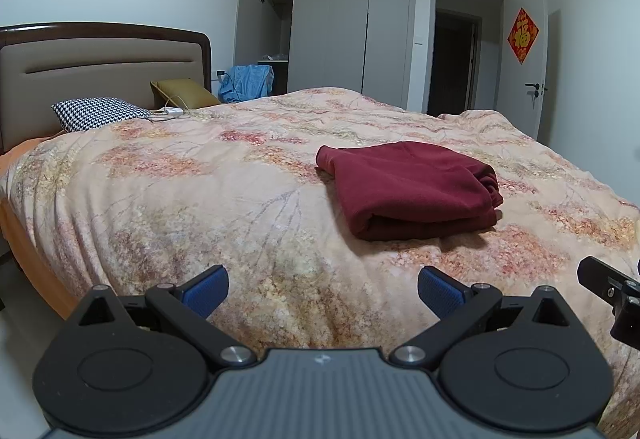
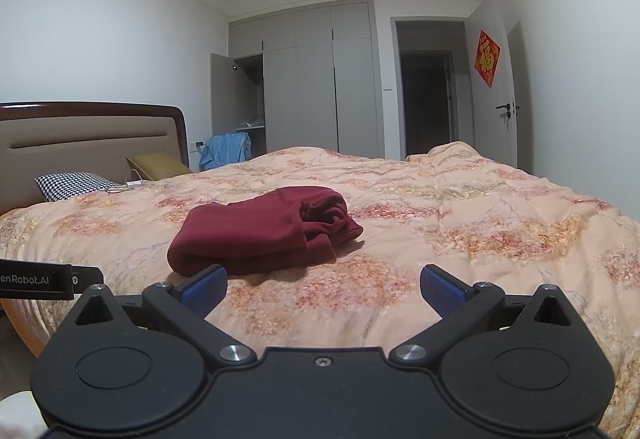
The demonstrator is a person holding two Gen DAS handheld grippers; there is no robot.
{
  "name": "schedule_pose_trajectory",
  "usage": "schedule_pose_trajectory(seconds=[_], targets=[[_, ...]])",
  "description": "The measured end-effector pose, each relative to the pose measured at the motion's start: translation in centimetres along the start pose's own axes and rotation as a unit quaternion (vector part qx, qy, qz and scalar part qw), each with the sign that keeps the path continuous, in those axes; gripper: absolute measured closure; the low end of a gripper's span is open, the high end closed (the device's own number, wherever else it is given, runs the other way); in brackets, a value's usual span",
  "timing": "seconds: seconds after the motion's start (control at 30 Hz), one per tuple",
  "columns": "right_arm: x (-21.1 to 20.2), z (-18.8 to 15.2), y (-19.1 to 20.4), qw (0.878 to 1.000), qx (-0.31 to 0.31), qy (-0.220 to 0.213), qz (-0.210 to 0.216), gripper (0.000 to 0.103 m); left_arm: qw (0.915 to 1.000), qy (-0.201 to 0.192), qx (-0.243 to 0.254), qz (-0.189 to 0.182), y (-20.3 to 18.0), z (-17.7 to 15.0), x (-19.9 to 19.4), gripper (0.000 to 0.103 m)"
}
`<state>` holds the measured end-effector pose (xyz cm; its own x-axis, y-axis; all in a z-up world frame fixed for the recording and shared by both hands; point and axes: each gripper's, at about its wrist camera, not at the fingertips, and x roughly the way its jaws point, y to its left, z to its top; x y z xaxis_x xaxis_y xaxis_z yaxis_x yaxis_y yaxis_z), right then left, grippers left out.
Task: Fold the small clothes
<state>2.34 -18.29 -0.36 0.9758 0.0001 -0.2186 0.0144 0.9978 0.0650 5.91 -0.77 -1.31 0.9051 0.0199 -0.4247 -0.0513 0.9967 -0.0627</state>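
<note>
Broadly spread across both views: a bed under a floral peach quilt (image 1: 200,199), padded headboard (image 1: 100,67) at the far left. Behind it, a grey wardrobe (image 1: 332,27) with one door swung open, and a dark doorway (image 1: 452,67) beside a white door bearing a red diamond-shaped decoration (image 1: 523,35). Folded into a thick bundle on the quilt, the dark red garment (image 1: 404,187), lying flat, well apart from both tools. Near the headboard, a houndstooth pillow (image 1: 96,113), an olive cushion (image 1: 184,92), a blue cloth (image 1: 246,81) past the bed's edge. Low in front, left gripper (image 1: 323,289) with jaws spread wide, blue pads (image 1: 206,291) gripping nothing; right gripper (image 2: 323,289) likewise spread wide and empty above the quilt, just short of the garment.
</note>
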Motion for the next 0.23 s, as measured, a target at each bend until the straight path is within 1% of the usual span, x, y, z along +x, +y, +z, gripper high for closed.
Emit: schedule_pose_trajectory(seconds=[0.23], targets=[[0.04,-0.07,-0.05,1.000,0.000,0.002,0.001,0.001,1.0000,0.005,0.002,-0.002,0.07,-0.22,0.11,0.000]])
